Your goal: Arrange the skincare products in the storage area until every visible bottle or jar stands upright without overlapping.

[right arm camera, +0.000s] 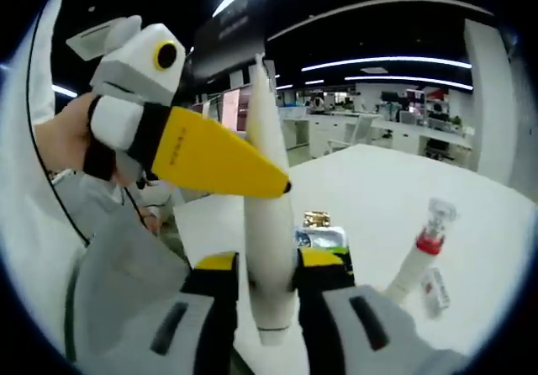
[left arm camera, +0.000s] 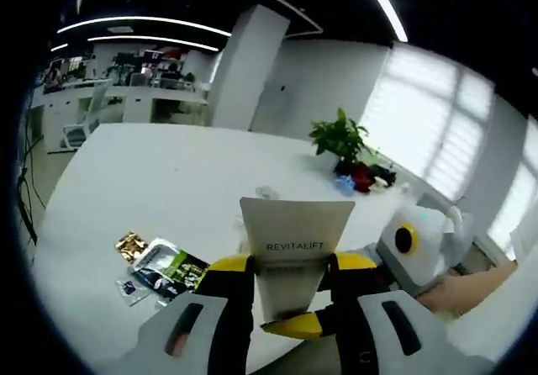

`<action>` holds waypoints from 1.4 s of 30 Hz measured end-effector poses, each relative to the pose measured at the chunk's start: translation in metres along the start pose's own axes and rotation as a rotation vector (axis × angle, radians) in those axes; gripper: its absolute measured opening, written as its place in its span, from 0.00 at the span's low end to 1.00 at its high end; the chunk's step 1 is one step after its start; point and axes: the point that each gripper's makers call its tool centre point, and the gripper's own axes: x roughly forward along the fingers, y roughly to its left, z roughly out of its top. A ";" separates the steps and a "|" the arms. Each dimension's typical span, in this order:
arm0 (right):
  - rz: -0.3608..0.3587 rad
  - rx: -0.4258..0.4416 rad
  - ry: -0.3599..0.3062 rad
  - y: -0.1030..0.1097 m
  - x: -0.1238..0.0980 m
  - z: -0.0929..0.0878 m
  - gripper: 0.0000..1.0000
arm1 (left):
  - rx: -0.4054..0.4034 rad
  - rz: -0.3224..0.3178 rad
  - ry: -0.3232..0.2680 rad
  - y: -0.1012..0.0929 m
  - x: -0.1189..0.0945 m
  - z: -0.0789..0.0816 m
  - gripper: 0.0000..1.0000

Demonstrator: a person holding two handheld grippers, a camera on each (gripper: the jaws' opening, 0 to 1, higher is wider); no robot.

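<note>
The big white tabletop (left arm camera: 168, 182) fills the middle of the left gripper view. Low in the middle of both views stands a white tube (left arm camera: 296, 249) marked REVITALIFT. The left gripper (left arm camera: 290, 295) and the right gripper (right arm camera: 267, 295) both squeeze it. To do this well, I think one gripper should let go first. Then set the tube down slowly on a bare spot, away from the packets (left arm camera: 160, 267) at lower left and the small red-collared bottle (right arm camera: 420, 253) at lower right.

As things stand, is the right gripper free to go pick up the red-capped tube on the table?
Probably not yet: the right gripper is shut on the white tube, which the left gripper also grips. The red-capped tube stands unobstructed.
</note>
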 end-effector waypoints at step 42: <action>0.588 0.007 -0.076 0.039 -0.060 0.039 0.20 | 0.535 -0.641 0.223 -0.081 -0.012 0.000 0.16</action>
